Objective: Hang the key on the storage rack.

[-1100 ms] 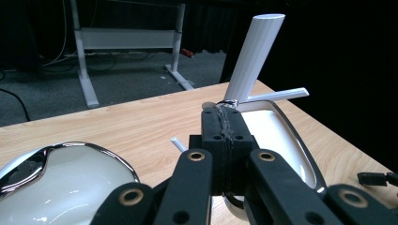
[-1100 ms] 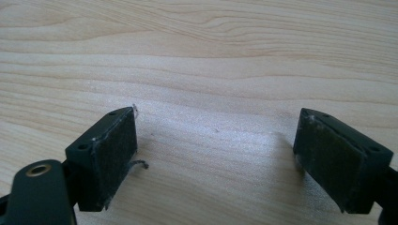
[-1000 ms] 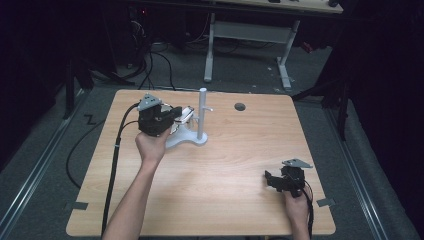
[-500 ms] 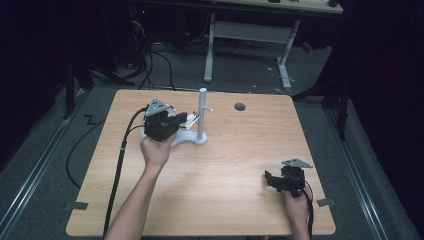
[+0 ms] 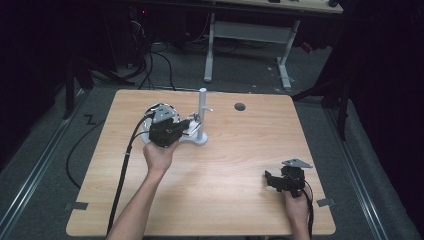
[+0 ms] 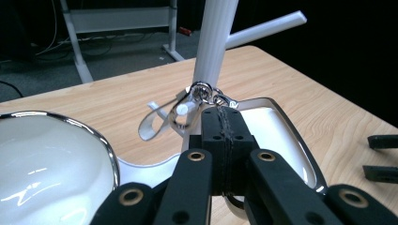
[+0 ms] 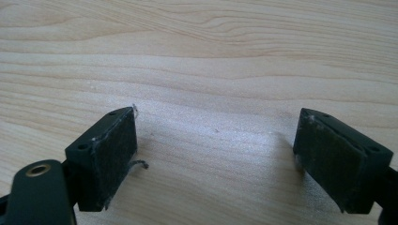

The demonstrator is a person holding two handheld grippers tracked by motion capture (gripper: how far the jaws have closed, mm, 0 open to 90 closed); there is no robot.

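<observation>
Key ring (image 6: 206, 93) clamped in left gripper (image 6: 224, 117), now touching the lower peg of the white stand (image 5: 202, 117) at far left of the surface (image 5: 240, 150); hand has dropped since earlier. Hooking looks imminent. Right gripper (image 7: 216, 154) apart, idle near right.

My left gripper (image 6: 220, 123): white stand post (image 6: 213, 44) dead ahead, side peg (image 6: 267, 29) overhead, white dish (image 6: 42, 154) close alongside. My right gripper (image 7: 216, 154): bare tabletop (image 5: 240, 165) ahead, open wood between both grippers.
</observation>
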